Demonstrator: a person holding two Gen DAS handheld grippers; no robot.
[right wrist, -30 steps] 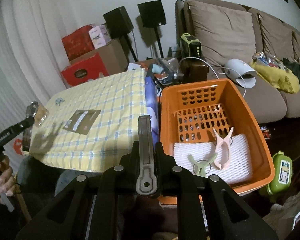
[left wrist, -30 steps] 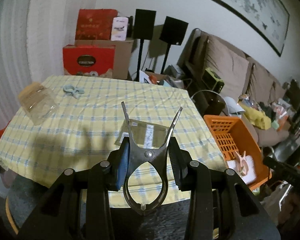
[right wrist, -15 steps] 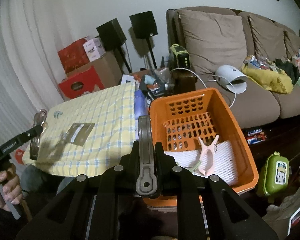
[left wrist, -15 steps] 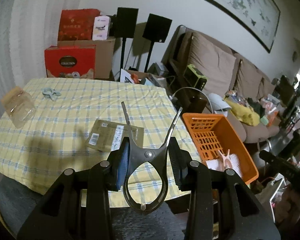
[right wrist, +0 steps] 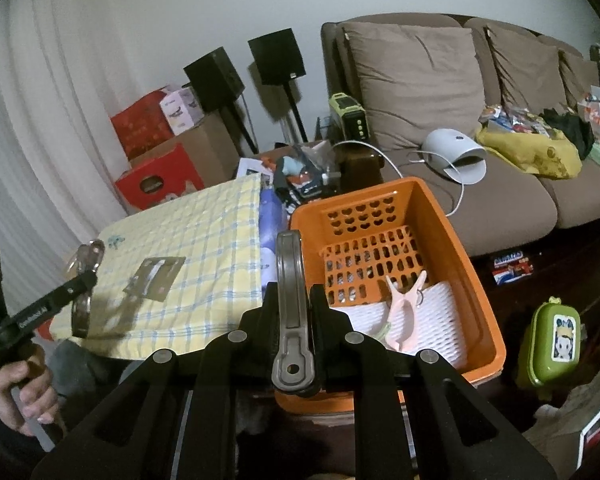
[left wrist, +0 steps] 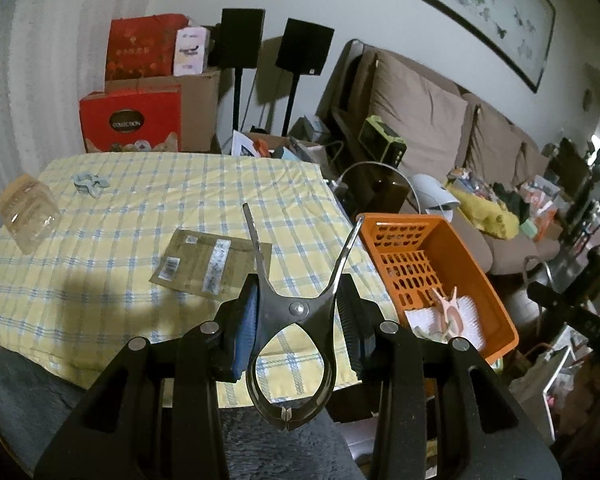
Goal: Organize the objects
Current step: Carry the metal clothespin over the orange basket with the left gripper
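**Carrying two metal clips toward the orange basket**

A large steel clip [left wrist: 294, 320] is grasped by the fingers of the left gripper [left wrist: 296, 312], its handles squeezed between the pads and its two arms splayed forward above the near edge of the surface [left wrist: 100, 288]. A second metal clip [right wrist: 290, 308] is clamped edge-on by the right gripper [right wrist: 290, 300], whose fingers are almost fully clenched around it.

The orange basket [right wrist: 480, 300] stands just off the right edge of the surface, lower than it, and a pink clip [right wrist: 404, 312] already lies inside on white foam netting [right wrist: 444, 320]. Judged from this, each clip is best brought over the basket's open middle and lowered past the rim before the fingers are released, one gripper at a time, so the two are not crowded together.

Left on the checked cloth are a brown packet [left wrist: 208, 260] near the middle, a pale blue clip [left wrist: 90, 184] toward the far left corner, and a clear plastic container [left wrist: 28, 216] at the left edge. The basket's raised perforated insert [right wrist: 372, 264] takes up its far half.
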